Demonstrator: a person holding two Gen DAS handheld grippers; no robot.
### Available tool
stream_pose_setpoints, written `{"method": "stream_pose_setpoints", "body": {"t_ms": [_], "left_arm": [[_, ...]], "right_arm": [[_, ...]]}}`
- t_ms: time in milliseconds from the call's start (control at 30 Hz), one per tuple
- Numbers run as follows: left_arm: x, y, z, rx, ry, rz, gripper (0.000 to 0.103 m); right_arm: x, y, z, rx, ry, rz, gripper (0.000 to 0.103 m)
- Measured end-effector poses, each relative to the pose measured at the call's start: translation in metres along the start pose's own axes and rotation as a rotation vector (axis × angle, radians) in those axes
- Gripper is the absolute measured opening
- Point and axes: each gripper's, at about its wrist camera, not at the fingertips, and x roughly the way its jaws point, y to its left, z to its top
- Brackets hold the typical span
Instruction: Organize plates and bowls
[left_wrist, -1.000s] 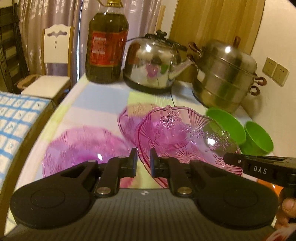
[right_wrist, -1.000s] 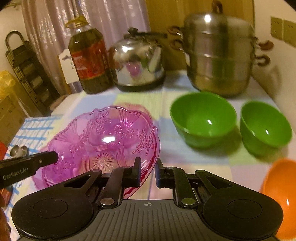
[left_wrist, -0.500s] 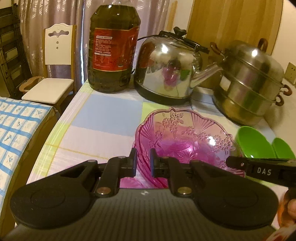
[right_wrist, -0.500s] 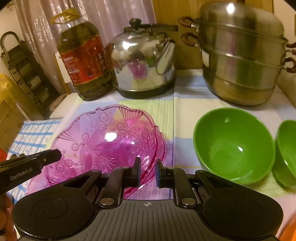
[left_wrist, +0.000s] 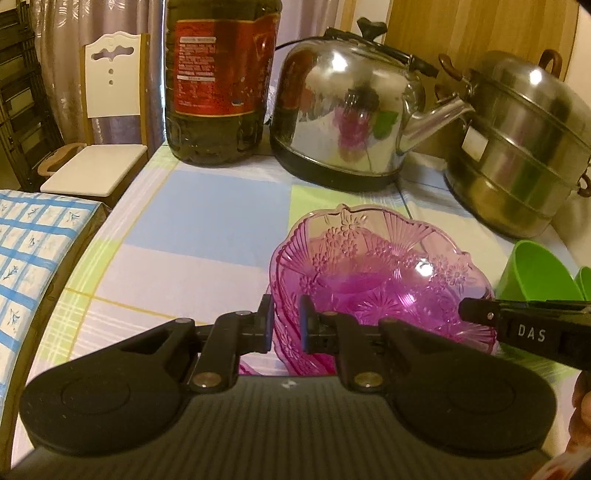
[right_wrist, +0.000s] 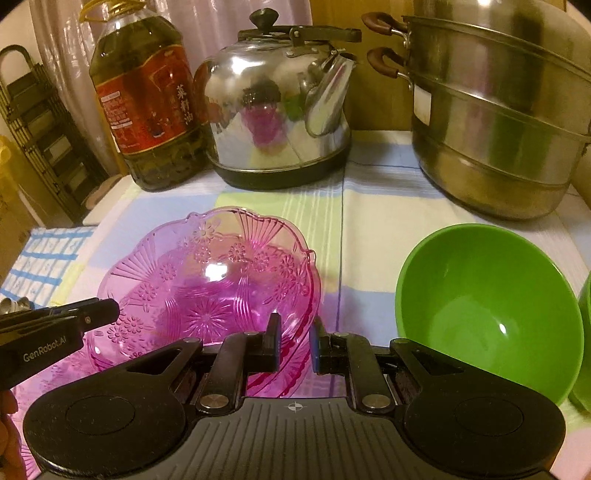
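Left tool (left_wrist: 286, 323): pinched on the near-left rim of the pink glass bowl (left_wrist: 380, 280)
Right tool (right_wrist: 294, 345): pinched on the bowl's opposite rim
Bowl position: held low over the bench (left_wrist: 207, 229), with more pink glass beneath it (a nested stack, it seems)
Slip risk: the rim is thin and slick, so uneven release could tilt it
Knock risk: the green bowl (right_wrist: 487, 314) is just beside

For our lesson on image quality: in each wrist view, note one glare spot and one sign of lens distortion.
Left wrist view: a white glint on the pink bowl, and the table edge bows outward. Right wrist view: a glint inside the green bowl, and the steamer pot leans and curves near the corner.
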Motion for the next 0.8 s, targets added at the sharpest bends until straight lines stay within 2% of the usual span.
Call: {"method": "stream_pose_setpoints", "body": {"t_ms": [633, 700, 733, 767, 800], "left_arm": [[0.013, -0.003, -0.005, 0.017, 0.018, 0.039, 0.013], [0.014, -0.002, -0.006, 0.012, 0.018, 0.05, 0.019], [0.014, -0.001, -0.007, 0.009, 0.017, 0.053, 0.021], [0.013, 0.0, -0.007, 0.003, 0.014, 0.052, 0.021], [0.012, 0.001, -0.006, -0.004, 0.01, 0.049, 0.021]], "right_arm": [[0.014, -0.001, -0.005, -0.033, 0.019, 0.01, 0.016], [0.015, 0.002, -0.006, -0.068, 0.014, 0.004, 0.021], [0.015, 0.003, -0.007, -0.077, 0.012, 0.006, 0.032], [0.015, 0.003, -0.008, -0.075, 0.015, 0.013, 0.039], [0.016, 0.002, -0.009, -0.069, 0.023, 0.029, 0.04]]}}
